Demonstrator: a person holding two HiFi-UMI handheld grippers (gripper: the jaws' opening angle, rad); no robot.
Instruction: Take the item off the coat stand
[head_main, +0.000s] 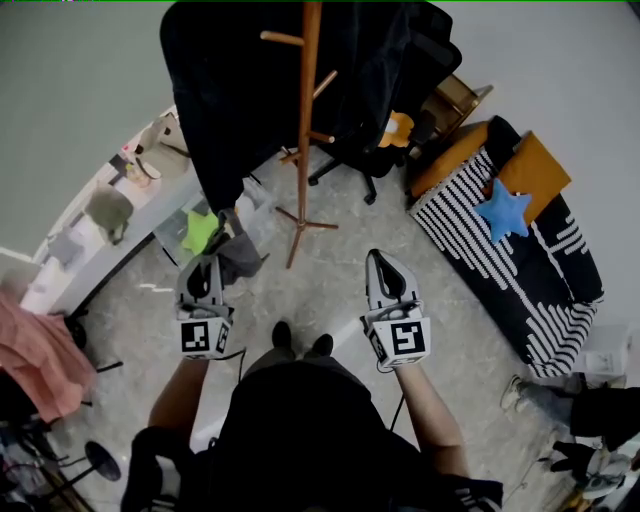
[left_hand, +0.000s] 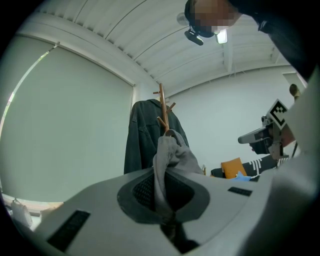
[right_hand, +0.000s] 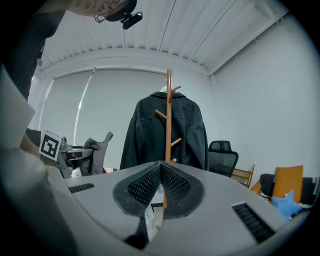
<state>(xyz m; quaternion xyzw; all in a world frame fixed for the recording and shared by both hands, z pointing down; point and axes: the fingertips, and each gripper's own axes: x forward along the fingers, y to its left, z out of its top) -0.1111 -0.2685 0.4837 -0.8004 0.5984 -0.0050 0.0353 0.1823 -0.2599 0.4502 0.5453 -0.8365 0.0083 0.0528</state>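
Ahead, coat stand (head_main: 306, 130), dark jacket (head_main: 230, 90); left tongs (head_main: 208, 262) tight on grey cloth (head_main: 241, 257), right tongs (head_main: 381, 257) together, empty.

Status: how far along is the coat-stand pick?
Done, by the look of it: the grey garment hangs clear of the coat stand. In hand: the left gripper is clamped on it, while the right gripper is shut and empty. Left: probably only setting it down. A dark jacket hangs on the stand.
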